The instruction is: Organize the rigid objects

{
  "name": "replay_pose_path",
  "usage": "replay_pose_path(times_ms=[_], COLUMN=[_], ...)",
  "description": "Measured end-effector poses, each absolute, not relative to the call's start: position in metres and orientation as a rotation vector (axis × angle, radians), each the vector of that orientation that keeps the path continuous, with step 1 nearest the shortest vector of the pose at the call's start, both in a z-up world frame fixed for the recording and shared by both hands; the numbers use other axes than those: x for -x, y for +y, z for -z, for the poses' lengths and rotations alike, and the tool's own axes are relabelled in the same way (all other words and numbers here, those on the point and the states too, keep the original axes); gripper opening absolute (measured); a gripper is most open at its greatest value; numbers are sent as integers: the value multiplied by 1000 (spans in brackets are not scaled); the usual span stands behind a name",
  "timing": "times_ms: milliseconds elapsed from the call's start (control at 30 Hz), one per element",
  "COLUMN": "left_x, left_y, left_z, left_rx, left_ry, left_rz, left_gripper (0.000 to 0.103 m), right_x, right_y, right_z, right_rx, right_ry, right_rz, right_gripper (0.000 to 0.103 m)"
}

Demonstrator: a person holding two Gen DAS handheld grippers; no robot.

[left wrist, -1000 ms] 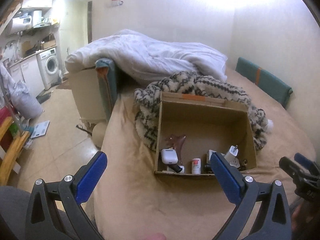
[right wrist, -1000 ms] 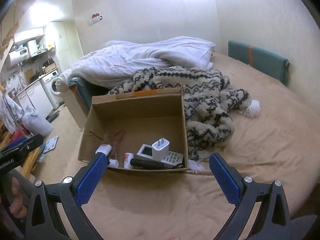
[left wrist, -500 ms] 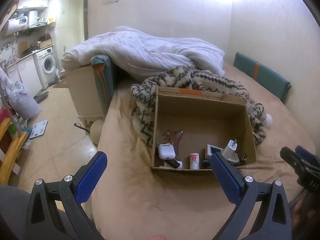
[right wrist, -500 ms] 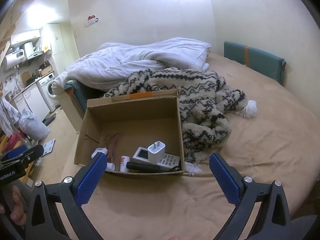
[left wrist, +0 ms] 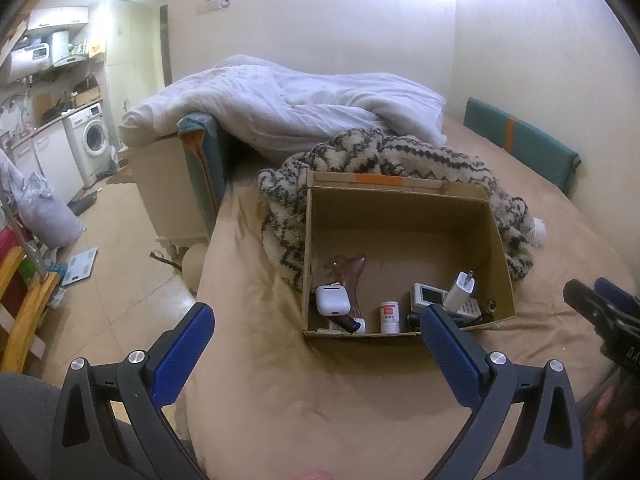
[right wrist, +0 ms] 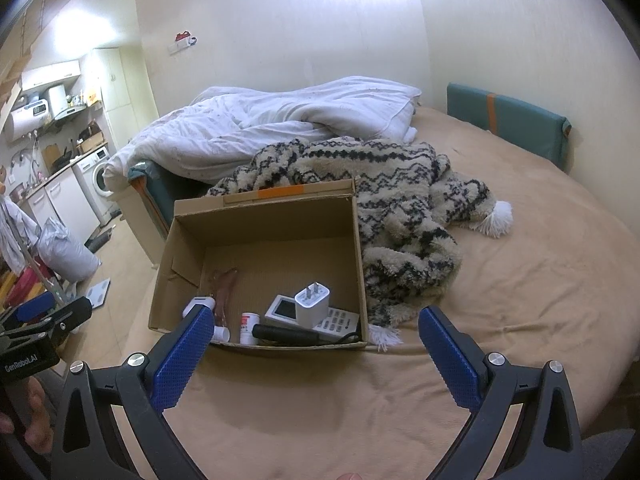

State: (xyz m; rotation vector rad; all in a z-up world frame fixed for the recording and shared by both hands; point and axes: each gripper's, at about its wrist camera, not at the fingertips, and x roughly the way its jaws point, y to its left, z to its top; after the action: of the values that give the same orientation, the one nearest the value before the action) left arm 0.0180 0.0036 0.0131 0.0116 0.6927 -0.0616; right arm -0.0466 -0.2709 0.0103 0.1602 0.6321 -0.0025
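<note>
Cardboard box (left wrist: 404, 216) square, holding small rigid items; left gripper (left wrist: 316, 328), right gripper (right wrist: 314, 330) released.

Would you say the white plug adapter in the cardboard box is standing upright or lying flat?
Upright, slightly tilted: the white plug adapter stands on end, prongs pointing up, leaning on the white remote inside the cardboard box.

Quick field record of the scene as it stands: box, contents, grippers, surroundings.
box: open cardboard box on the bed
contents: white charger standing on a calculator, earbud case, small white bottle, black stick, brownish translucent piece; all near the front wall
left gripper: open, empty, short of the box
right gripper: open, empty, short of the box
beside box: patterned blanket; white duvet behind
</note>
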Motion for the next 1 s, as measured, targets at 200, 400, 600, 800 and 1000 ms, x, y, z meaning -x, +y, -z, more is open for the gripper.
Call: replay_pose_path(times_ms=[200,400,600,800,1000], left_x=[-18,-18,-18,-19,-19], left_y=[4,4,4,5,5], left_z=[-12,-12,-12,-9,-9], left_rx=[-10,-10,-10,-8,-12], left_ry=[696,696,698,703,702], left_rz=[58,59,58,56,57], left_gripper=[103,103,103,103,103], right_x=[47,47,47,47,47], right_y=[-271,-271,-271,-271,-271], right_z=[-10,-10,-10,-10,-10], right_rx=[-160,-160,-160,-159,-161], right_ry=[633,635,634,635,634], right_rz=[4,4,4,3,4], right_gripper=[103,103,103,103,103])
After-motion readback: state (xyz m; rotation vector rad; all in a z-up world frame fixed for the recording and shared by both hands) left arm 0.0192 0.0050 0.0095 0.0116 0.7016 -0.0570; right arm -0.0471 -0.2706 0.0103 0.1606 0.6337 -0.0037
